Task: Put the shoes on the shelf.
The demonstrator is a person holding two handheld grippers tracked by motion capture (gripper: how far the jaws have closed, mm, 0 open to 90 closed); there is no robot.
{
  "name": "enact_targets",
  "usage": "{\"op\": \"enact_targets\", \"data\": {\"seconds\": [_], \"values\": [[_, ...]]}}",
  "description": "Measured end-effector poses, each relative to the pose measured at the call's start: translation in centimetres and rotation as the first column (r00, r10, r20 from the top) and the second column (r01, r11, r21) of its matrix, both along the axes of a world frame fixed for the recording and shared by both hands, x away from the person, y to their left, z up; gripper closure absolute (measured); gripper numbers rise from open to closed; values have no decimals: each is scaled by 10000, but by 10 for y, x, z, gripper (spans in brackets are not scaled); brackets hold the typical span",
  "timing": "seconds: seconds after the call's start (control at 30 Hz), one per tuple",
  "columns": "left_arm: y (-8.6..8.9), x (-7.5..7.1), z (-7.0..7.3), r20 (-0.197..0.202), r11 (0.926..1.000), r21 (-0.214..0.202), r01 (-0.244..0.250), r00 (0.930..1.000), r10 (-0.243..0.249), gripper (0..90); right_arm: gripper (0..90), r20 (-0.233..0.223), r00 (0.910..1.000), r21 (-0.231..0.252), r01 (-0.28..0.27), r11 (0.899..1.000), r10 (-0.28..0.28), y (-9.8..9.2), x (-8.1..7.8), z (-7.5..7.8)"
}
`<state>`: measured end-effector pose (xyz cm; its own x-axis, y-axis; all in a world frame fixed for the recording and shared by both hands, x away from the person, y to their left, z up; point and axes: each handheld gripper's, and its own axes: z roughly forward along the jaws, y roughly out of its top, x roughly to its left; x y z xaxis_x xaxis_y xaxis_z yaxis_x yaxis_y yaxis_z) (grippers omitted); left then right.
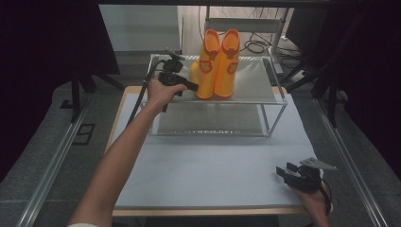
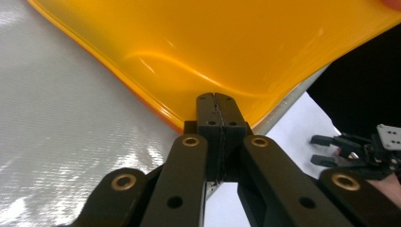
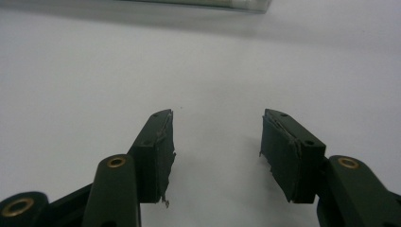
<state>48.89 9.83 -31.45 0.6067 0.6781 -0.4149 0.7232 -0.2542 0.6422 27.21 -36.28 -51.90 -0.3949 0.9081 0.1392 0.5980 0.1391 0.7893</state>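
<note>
Jaws of the left gripper point(image 1: 189, 85) closed against two orange rubber boots point(image 1: 216, 64) on the far metal shelf point(image 1: 255, 85); right gripper point(image 1: 289, 172) open, empty, near right

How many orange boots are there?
2. The left boot and the right boot stand side by side on the top shelf of the metal rack, the left gripper at the left one.

Front half of the surface point(image 1: 203, 175) lies bare w/ free passage btwn both hands, while the wire-frame shelf point(image 1: 276, 101) blocks the back & the orange boots point(image 1: 217, 64) crowd its top's left part.
</note>
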Motion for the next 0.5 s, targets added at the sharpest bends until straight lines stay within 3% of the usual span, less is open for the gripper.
{"op": "enact_targets", "data": {"seconds": [0.17, 0.27, 0.5], "values": [[7, -2, 2, 209, 9996, -220, -149, 9997, 153, 878, 442, 41, 10000, -30, -3, 10000, 3, -1, 0, 0], [7, -5, 3, 391, 10000, -6, -31, 9992, 32, 861, 442, 33, 10000, 0, 15, 10000, -15, -2, -1, 0], [11, -12, 8, 716, 10000, -62, 43, 9974, -39, 822, 443, 72, 10000, 20, 67, 10000, -67, -3, -1, 1]]}}
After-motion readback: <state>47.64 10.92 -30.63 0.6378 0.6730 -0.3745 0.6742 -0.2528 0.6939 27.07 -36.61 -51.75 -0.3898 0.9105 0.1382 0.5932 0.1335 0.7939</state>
